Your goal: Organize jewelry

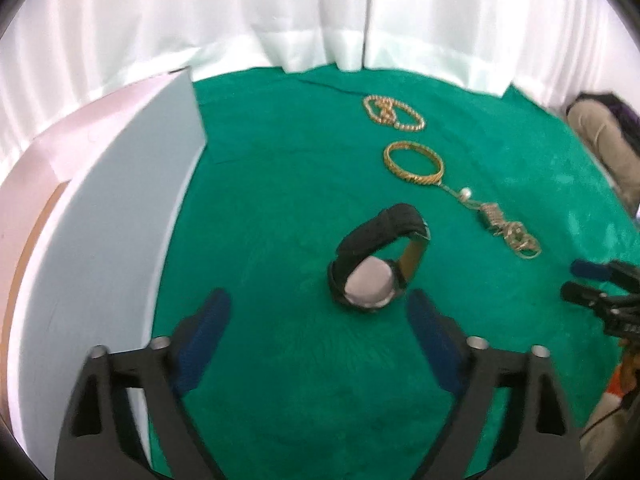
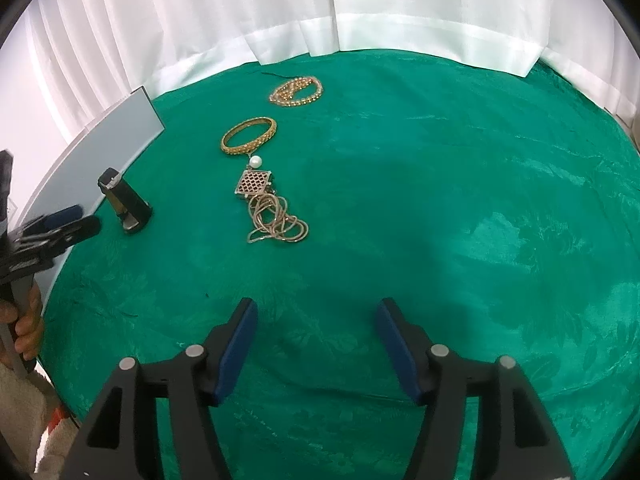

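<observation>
A black-strapped wristwatch (image 1: 378, 258) stands on its side on the green cloth, just ahead of my open left gripper (image 1: 318, 304); it also shows in the right wrist view (image 2: 126, 202). Farther off lie a gold bangle (image 1: 414, 164), a beaded gold bracelet (image 1: 392, 114) and a chain necklace with a square pendant and pearl (image 1: 504, 226). In the right wrist view the bangle (image 2: 250, 141), the bracelet (image 2: 298, 91) and the necklace (image 2: 268, 208) lie left of centre. My right gripper (image 2: 316, 312) is open and empty over bare cloth.
A pale grey box lid or panel (image 1: 104, 240) stands along the left edge of the cloth, also in the right wrist view (image 2: 116, 140). White curtains (image 2: 320, 8) hang behind the table. The left gripper shows at the right view's left edge (image 2: 60, 220).
</observation>
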`<act>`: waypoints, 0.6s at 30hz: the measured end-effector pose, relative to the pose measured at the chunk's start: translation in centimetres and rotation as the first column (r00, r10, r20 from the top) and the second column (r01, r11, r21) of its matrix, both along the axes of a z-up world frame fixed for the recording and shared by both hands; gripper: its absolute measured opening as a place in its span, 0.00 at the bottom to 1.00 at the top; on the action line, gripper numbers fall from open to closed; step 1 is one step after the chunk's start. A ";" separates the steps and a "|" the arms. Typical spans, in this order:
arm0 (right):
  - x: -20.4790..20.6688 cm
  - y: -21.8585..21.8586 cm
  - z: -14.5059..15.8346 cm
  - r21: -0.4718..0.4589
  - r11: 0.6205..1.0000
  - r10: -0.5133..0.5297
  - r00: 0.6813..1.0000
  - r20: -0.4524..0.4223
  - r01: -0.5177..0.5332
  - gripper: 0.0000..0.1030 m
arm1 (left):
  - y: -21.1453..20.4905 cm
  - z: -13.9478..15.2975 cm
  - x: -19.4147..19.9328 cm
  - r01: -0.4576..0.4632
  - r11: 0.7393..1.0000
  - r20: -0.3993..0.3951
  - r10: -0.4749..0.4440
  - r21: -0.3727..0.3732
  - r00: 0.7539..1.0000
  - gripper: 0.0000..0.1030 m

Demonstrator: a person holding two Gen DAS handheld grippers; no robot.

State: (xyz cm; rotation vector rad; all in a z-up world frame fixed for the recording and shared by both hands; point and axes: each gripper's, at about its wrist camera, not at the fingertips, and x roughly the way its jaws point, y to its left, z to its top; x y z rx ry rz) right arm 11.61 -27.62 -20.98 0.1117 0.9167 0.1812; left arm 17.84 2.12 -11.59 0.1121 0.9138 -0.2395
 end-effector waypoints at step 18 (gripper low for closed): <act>10.5 6.3 2.1 -0.010 0.987 0.160 0.983 -0.090 -0.162 0.61 | 1.4 -0.2 -0.9 -0.139 0.976 -0.111 0.121 -0.169 0.986 0.09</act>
